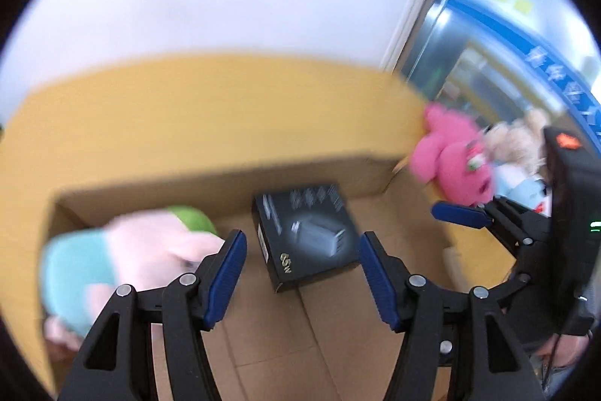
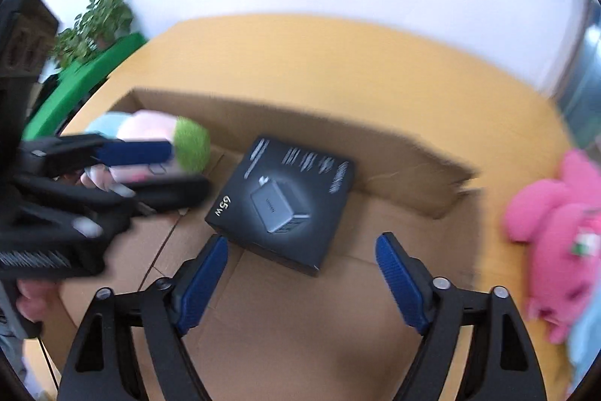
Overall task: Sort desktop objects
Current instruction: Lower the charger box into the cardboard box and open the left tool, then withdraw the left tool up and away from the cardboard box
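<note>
An open cardboard box (image 1: 225, 183) lies on the yellow table (image 1: 188, 100). On its floor are a black charger box marked 65W (image 1: 306, 232) (image 2: 285, 198) and a pastel plush (image 1: 124, 250) (image 2: 150, 126) in pink, teal and green. My left gripper (image 1: 300, 235) hangs open over the box floor with nothing between its fingers. The plush lies just left of it. My right gripper (image 2: 302, 239) is open and empty, with the charger box just beyond its fingertips. A bright pink plush (image 1: 450, 156) (image 2: 556, 232) lies outside the box to the right.
More soft toys (image 1: 514, 141) are piled behind the pink plush. A potted plant (image 2: 97, 21) and a green surface (image 2: 82, 81) stand at the far left. A white wall rises behind the table, and glass with blue trim (image 1: 507, 25) is on the right. A hand (image 2: 33, 303) holds the left gripper.
</note>
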`<act>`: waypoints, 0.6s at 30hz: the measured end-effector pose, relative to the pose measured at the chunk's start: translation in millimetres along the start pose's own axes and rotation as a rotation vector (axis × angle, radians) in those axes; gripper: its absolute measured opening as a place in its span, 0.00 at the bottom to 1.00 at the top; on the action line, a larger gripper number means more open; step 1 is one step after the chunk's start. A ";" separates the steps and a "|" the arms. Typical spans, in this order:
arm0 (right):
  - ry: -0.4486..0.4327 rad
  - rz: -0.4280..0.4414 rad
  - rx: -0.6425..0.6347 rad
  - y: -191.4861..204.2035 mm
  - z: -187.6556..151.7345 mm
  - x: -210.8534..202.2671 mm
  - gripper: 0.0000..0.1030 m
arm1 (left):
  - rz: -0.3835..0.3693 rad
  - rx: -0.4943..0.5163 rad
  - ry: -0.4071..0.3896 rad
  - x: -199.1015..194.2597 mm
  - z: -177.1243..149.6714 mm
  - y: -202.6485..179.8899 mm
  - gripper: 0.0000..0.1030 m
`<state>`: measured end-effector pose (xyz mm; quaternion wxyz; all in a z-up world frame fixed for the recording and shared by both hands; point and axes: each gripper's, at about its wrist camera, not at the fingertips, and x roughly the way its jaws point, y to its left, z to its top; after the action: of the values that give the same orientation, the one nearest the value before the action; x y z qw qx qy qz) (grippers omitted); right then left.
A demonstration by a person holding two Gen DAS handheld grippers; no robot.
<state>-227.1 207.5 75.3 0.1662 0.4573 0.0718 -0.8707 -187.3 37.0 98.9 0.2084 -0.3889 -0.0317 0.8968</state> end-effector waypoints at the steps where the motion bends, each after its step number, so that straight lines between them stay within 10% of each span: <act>1: -0.037 -0.028 -0.006 4.1 -4.6 -18.8 1.00 | 0.014 0.009 -0.058 -20.5 -2.0 -5.2 0.66; 7: -0.250 -0.033 0.058 31.8 -57.7 -118.7 1.00 | 0.203 0.026 -0.353 -128.1 -47.5 -24.5 0.82; 12: -0.317 -0.063 0.114 79.0 -97.9 -142.5 1.00 | 0.336 0.106 -0.432 -166.1 -95.3 -45.1 0.82; 18: -0.351 -0.143 0.138 105.6 -136.8 -173.5 1.00 | 0.298 0.100 -0.427 -182.2 -127.0 -61.4 0.82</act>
<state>7.4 185.5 142.3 0.0824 0.3027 0.0143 -0.9494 35.7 7.1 148.8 0.0814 -0.1806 0.0272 0.9798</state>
